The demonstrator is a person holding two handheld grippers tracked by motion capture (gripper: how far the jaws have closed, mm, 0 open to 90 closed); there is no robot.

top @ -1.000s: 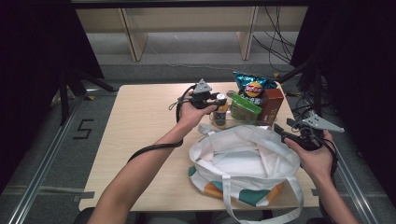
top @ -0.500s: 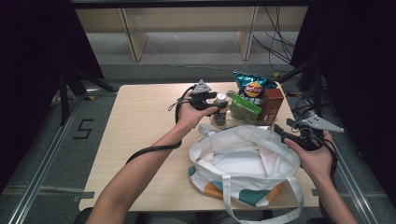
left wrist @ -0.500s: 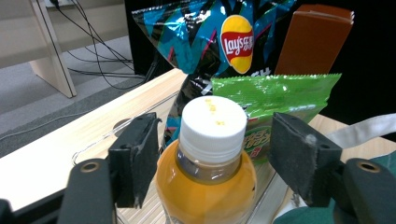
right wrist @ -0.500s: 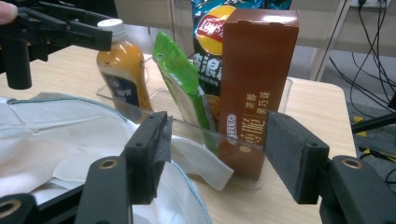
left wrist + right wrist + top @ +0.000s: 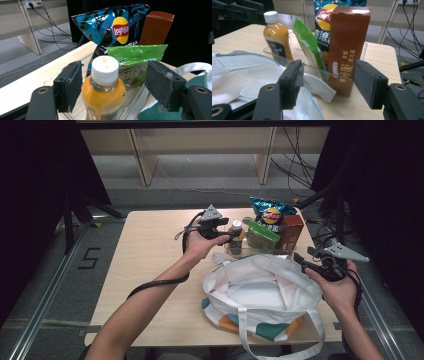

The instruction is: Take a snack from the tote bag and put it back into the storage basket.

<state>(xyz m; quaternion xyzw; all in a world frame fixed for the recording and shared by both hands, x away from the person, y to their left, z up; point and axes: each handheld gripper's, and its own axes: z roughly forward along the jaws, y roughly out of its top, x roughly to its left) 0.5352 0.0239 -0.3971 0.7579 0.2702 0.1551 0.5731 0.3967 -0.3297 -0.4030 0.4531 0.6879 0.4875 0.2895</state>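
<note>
Claws both gape: our left claw, jaws just opening, flanks the orange bottle; our right claw holds nothing.

You had one camera high above; both gripper cameras sat close, sharing the bottle beyond their jaws.

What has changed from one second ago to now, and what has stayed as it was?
The left gripper has just been opening its jaws around the orange bottle. The bottle stands between them, and the pads do not press on it now; there are gaps on both sides. The hand itself barely moved. The right gripper, the white bag and the snacks in the clear tray stayed as they were.
</note>
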